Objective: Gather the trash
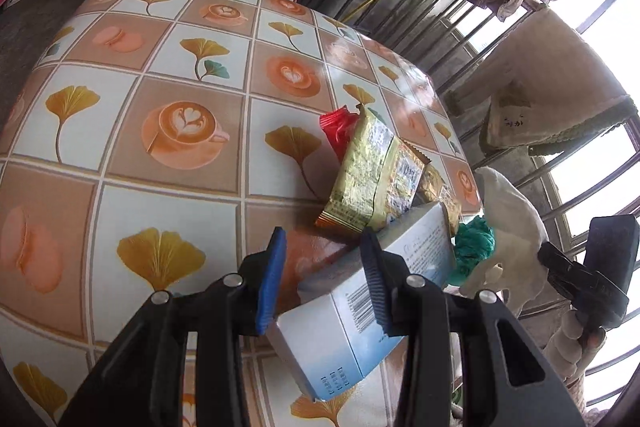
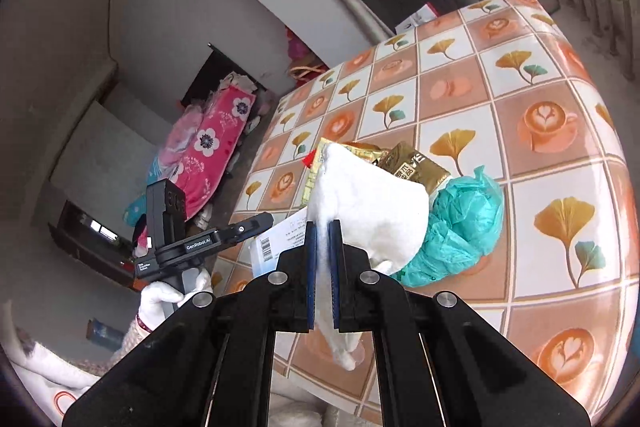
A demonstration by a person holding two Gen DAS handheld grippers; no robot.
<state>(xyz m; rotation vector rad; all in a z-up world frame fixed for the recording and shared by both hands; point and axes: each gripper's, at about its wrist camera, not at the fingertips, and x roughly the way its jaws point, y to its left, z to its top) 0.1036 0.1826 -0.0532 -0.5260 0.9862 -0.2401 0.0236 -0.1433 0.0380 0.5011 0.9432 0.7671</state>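
Right wrist view: right gripper point(image 2: 323, 259) pinched nearly closed on a white tissue point(image 2: 372, 211), lifted off the bench point(image 2: 560, 195). Ahead of it lie a teal plastic bag point(image 2: 460, 227) and gold snack wrappers point(image 2: 416, 163). Left wrist view: left gripper point(image 1: 326, 279) part open, clamping a light-blue carton point(image 1: 360, 291); wrappers point(image 1: 372, 175) and a red scrap point(image 1: 338, 129) just beyond its tips. Step: carrying picked trash. No bin in view, so next likely find the drop spot, release, return for the pile.
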